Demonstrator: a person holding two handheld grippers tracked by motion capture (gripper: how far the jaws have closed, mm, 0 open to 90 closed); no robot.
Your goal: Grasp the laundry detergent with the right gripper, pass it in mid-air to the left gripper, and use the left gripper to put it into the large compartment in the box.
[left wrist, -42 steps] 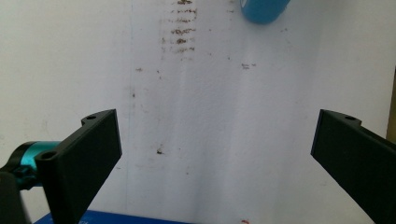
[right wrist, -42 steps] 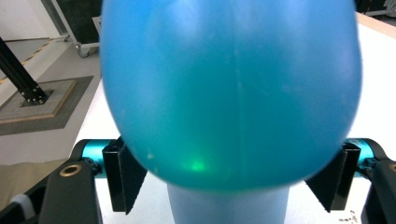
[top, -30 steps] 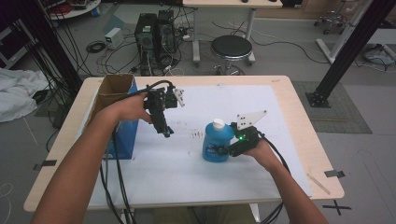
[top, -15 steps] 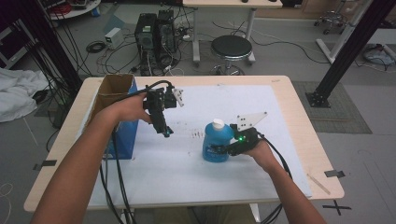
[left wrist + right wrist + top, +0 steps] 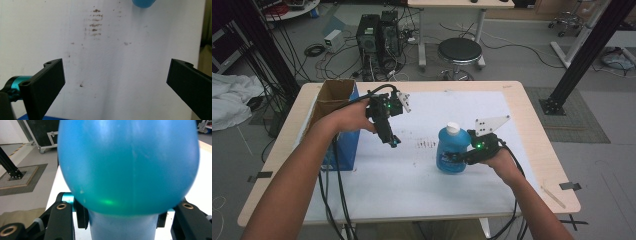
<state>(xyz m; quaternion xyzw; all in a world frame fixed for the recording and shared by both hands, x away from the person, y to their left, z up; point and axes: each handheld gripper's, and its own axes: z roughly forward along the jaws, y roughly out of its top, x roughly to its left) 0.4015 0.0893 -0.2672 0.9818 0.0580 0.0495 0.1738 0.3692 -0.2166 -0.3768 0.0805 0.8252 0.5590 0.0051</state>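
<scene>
A blue bottle (image 5: 452, 152) with a white cap (image 5: 453, 128) stands upright at the middle right of the white-covered table (image 5: 412, 180). My right gripper (image 5: 460, 157) comes at it from the right and is shut on its narrow lower part. In the right gripper view the bottle (image 5: 127, 165) bulges above the jaws, which press on both its sides. My left gripper (image 5: 393, 141) hangs open above the table, left of the bottle, pointing down. Between its wide-apart jaws (image 5: 116, 72) lies only stained white cover, with the bottle's edge (image 5: 143, 3) at the top.
An open cardboard box with a blue side (image 5: 343, 150) stands at the table's left edge, beside my left forearm. Brown smudges (image 5: 427, 145) mark the cover between the grippers. A stool (image 5: 459, 50) and computer towers (image 5: 379, 30) stand behind the table.
The right gripper's jaws have come together on the bottle, and bottle and gripper have shifted a little to the right. The left gripper has stayed where it was.
</scene>
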